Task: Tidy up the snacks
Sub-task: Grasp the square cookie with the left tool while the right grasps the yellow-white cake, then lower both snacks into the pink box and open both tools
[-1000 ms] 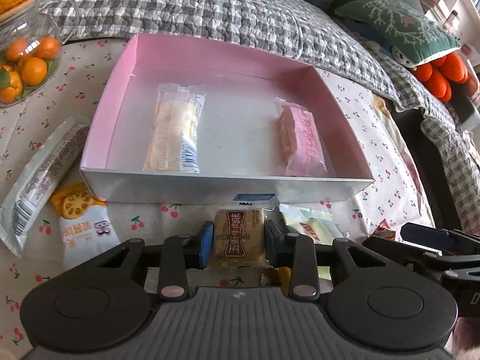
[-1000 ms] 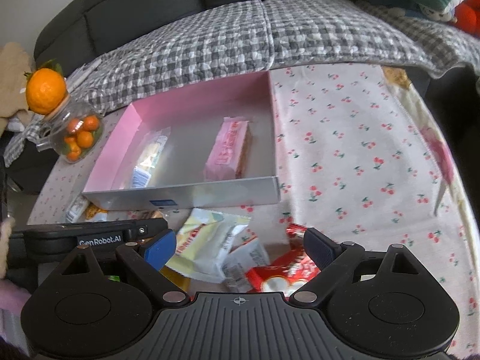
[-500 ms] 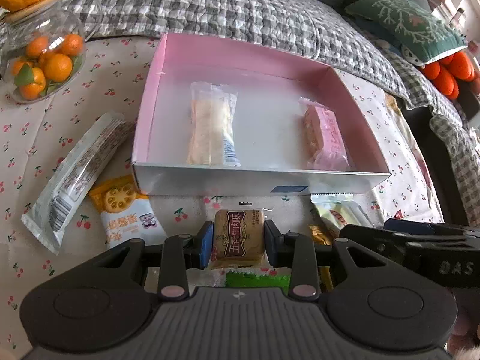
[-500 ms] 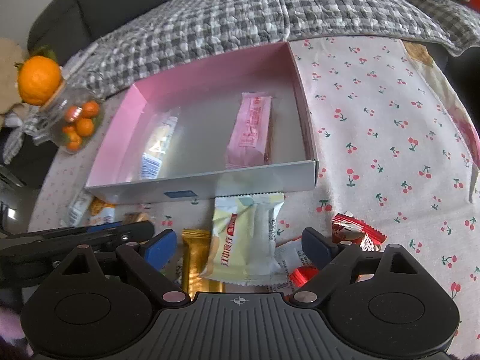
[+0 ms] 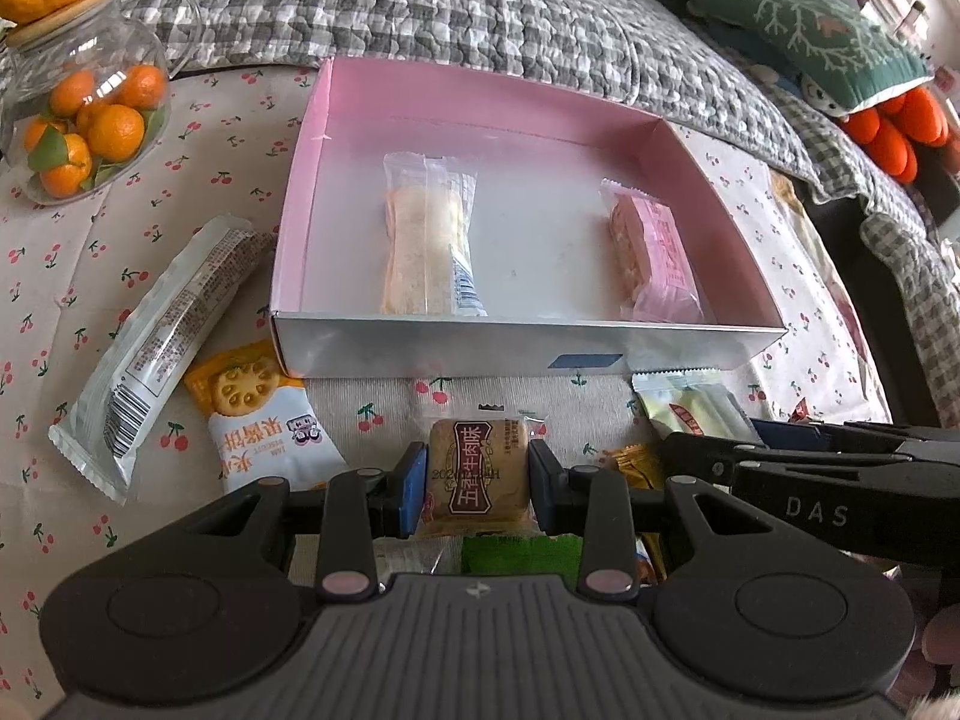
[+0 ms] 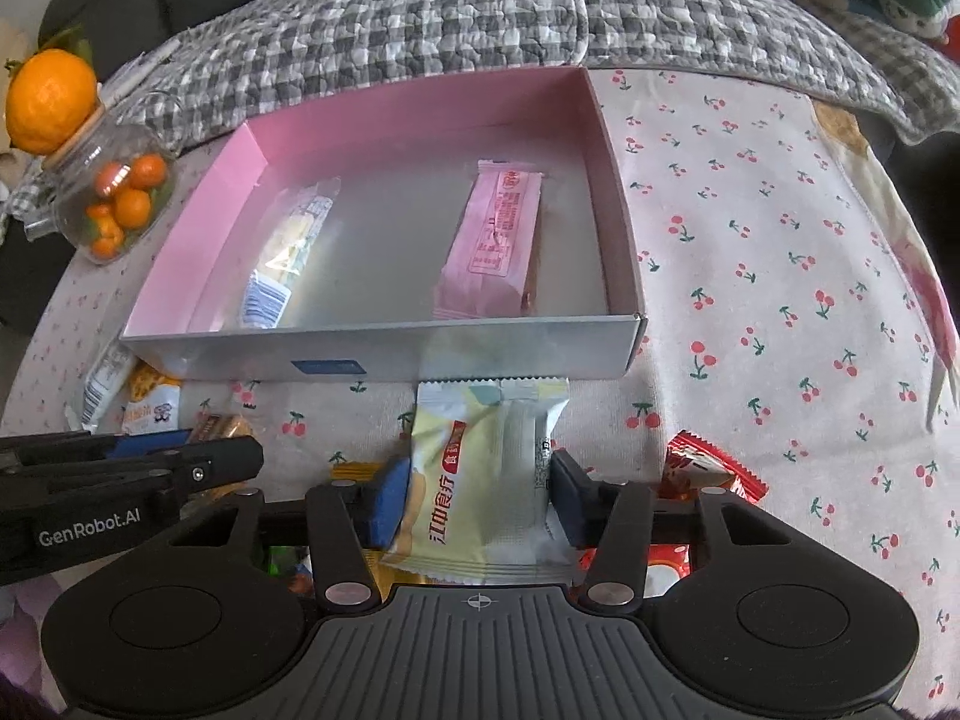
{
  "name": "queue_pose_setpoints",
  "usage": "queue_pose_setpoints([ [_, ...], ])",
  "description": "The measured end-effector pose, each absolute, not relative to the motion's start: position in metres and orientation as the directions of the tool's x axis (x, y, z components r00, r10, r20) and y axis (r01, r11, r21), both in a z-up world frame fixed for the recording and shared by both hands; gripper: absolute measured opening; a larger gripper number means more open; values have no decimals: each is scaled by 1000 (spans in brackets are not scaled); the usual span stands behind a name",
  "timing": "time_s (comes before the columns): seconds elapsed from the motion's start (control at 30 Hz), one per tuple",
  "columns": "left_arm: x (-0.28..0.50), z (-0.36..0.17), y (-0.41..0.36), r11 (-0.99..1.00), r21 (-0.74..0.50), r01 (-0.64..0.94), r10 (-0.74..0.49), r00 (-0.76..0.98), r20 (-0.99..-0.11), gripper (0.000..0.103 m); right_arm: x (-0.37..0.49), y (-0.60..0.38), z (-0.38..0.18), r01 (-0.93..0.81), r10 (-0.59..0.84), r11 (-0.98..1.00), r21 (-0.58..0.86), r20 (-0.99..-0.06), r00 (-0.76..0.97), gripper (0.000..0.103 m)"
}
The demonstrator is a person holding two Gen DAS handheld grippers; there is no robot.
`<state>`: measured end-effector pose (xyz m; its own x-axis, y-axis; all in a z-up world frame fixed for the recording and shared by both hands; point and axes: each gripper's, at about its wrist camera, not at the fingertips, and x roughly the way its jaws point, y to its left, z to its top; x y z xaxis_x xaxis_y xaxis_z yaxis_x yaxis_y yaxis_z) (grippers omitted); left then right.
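While the left gripper (image 5: 477, 483) pinches a small brown square snack packet (image 5: 478, 474) at lower centre, we note the right gripper (image 6: 477, 495), jaws just closing, clamping a pale yellow-green plastic snack pouch (image 6: 480, 474).

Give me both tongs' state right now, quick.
Left tongs: closed on the brown square snack.
Right tongs: have just been closing around the pale yellow-green snack packet; pads now appear to press its sides.

Black grippers (image 5: 477, 483), apparently blue-padded fingers (image 5: 413, 495)

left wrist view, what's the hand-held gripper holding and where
The left hand-held gripper holds the small brown snack packet, pads pressed on its left and right edges.
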<state>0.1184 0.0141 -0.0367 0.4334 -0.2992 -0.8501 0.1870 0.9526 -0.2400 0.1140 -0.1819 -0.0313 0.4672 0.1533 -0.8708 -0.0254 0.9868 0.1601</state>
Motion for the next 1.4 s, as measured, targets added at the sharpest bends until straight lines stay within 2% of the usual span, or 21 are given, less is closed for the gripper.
queue_pose_setpoints([
  [0.73,108,-15,19,935,-285,214,-353,450,-820,32,103,-202,-3,35,231,959,282,-844,484,48],
  [1.2,127,10,35,920,-367,138,-382,522,-762,32,114,-224,19,109,296,902,418,-782,548,48],
  [1.4,152,16,24,927,-351,134,-364,546,-754,32,133,-235,28,128,323,856,501,-711,624,48],
])
